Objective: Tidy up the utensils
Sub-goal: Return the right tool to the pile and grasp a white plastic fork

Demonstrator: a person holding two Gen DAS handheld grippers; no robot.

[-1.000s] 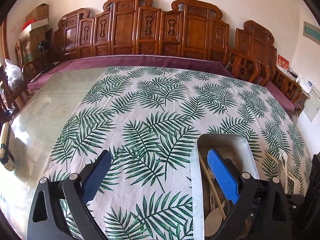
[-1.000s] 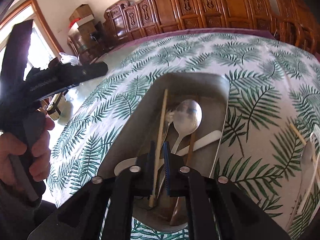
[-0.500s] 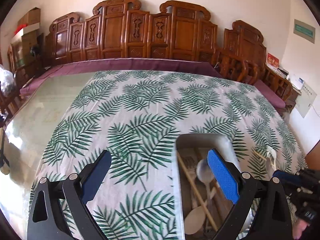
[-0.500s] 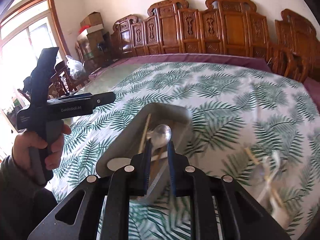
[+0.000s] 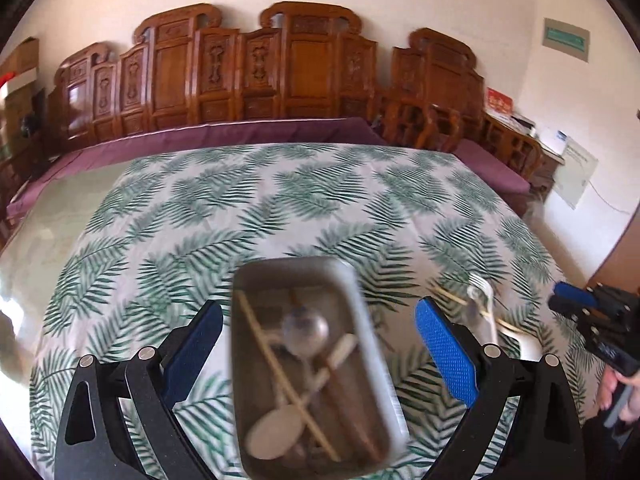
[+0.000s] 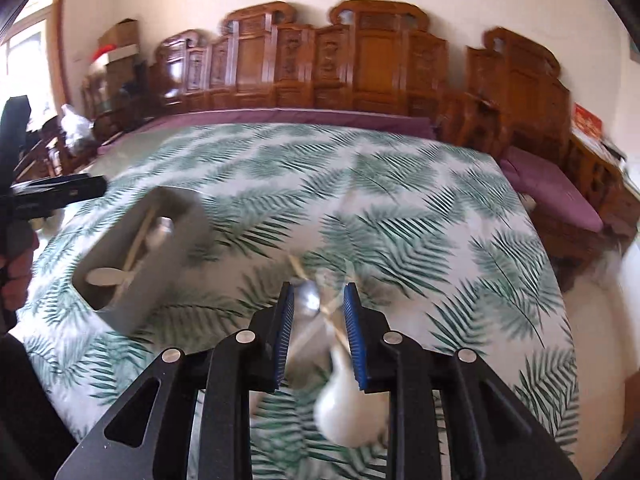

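Palm-print tablecloth (image 5: 320,208), grey tray (image 5: 360,300) holding spoons, chopsticks, left claw (image 5: 318,344) wide open, right claw (image 6: 318,320) part-open, empty.

green palm-leaf tablecloth (image 5: 280,208), grey tray (image 5: 240,360), blue gripper pads (image 5: 446,344)

Bright daylight, motion blur, fisheye warping

I work in a home's living room: carved dark-wood bench backs (image 5: 248,68) line the cream wall behind my palm-leaf-print tablecloth (image 5: 304,208), cardboard boxes (image 6: 120,44) stacked aside
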